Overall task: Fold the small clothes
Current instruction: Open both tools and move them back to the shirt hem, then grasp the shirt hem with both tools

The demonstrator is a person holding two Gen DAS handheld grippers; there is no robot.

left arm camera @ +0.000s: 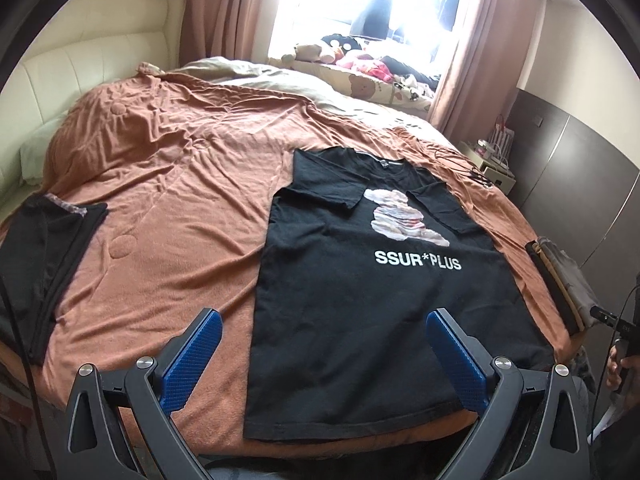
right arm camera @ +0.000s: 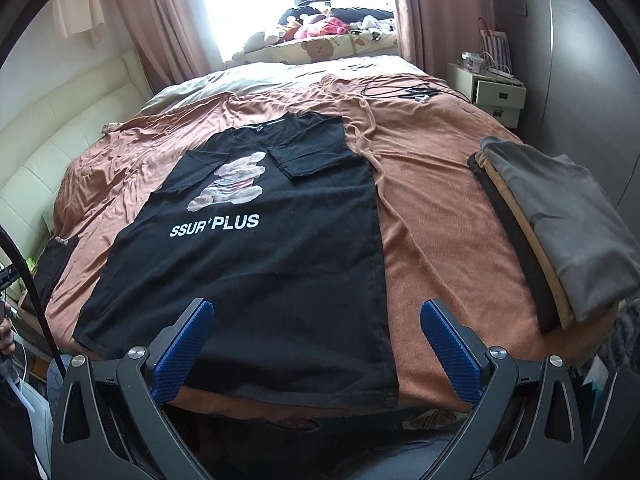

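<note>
Lying flat on the bed (left arm camera: 168, 184), the black shirt (left arm camera: 360, 300) has both sleeves folded in. Left tongs (left arm camera: 322, 354) and right tongs (right arm camera: 316, 344) hang wide apart above its bottom edge, holding nothing.

Black printed T-shirt (left arm camera: 360, 300) flat on the bed, both sleeves folded inward

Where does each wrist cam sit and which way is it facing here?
Left wrist: on the left claw at the foot of the bed, facing the window; T-shirt sits right of centre, a hand at the right edge; jaws open.
Right wrist: on the right claw, same heading; shirt left of centre, folded stack at right, fingers at the left edge; jaws open.
Shared: the T-shirt, orange bedspread, stack, window.
</note>
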